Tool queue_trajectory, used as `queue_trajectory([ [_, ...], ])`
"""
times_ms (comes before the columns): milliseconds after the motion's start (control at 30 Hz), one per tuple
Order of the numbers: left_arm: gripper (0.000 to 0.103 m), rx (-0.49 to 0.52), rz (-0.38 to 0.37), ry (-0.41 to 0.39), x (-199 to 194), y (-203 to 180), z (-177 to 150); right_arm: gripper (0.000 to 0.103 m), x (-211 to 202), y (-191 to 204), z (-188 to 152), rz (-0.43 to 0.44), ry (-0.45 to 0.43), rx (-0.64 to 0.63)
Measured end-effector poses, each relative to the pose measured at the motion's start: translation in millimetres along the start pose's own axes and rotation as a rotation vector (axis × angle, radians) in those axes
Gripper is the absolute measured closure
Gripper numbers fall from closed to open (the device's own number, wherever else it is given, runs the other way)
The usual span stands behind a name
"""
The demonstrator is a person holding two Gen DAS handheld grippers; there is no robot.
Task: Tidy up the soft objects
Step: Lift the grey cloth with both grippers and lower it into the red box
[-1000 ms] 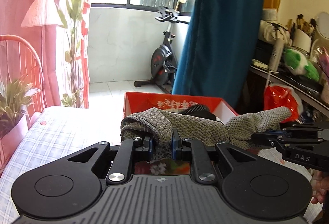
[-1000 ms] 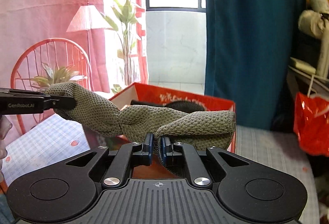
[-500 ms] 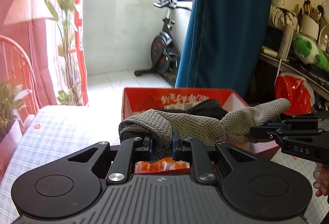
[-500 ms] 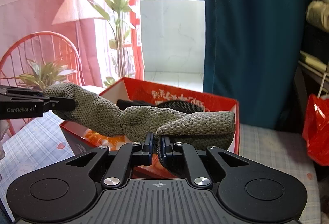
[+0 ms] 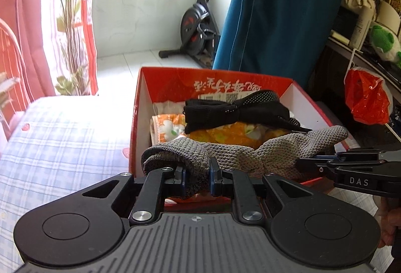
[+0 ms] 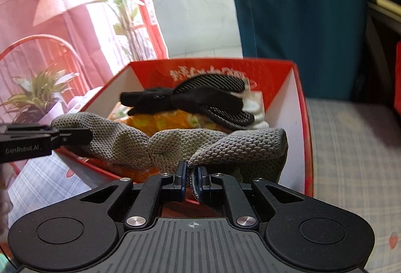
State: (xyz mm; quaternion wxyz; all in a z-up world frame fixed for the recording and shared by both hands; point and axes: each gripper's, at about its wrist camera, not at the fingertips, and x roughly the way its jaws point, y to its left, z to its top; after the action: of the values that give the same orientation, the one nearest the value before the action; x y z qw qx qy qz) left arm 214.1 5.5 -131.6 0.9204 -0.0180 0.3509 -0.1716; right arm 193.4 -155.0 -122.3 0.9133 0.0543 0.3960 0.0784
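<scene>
A grey-green knitted cloth [image 5: 240, 152], twisted in the middle, hangs stretched between both grippers just above the near edge of a red cardboard box [image 5: 136, 107]. My left gripper [image 5: 196, 176] is shut on its left end. My right gripper [image 6: 191, 176] is shut on its right end; it also shows in the left wrist view [image 5: 308, 160]. The cloth shows in the right wrist view [image 6: 155, 145] too, with the left gripper [image 6: 75, 136] at its far end. Inside the box [image 6: 297, 107] lie black gloves [image 5: 233, 112] on orange flowered fabric [image 5: 225, 132].
The box stands on a blue-checked cover [image 5: 62, 137]. A red plastic bag [image 5: 366, 99] hangs from a cluttered shelf on the right. A teal curtain [image 5: 278, 9], an exercise bike [image 5: 198, 24] and a tall plant [image 5: 70, 22] stand behind. A red wire chair [image 6: 37, 57] is at left.
Both grippers have carried the cloth forward and tilted down over the box, so the box's contents now show. Both stay shut on the cloth.
</scene>
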Motion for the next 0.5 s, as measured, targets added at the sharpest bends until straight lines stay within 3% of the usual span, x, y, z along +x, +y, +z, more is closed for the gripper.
queue_trajectory([
  [367,0.084,-0.041,0.003,0.034,23,7,9,0.096,37,-19,19,0.006,0.118,0.188],
  [467,0.071,-0.037,-0.003,0.027,19,6,8,0.097,39,-20,17,0.003,0.122,0.196],
  [500,0.061,-0.035,-0.005,0.024,17,5,9,0.097,39,-19,17,0.001,0.122,0.195],
])
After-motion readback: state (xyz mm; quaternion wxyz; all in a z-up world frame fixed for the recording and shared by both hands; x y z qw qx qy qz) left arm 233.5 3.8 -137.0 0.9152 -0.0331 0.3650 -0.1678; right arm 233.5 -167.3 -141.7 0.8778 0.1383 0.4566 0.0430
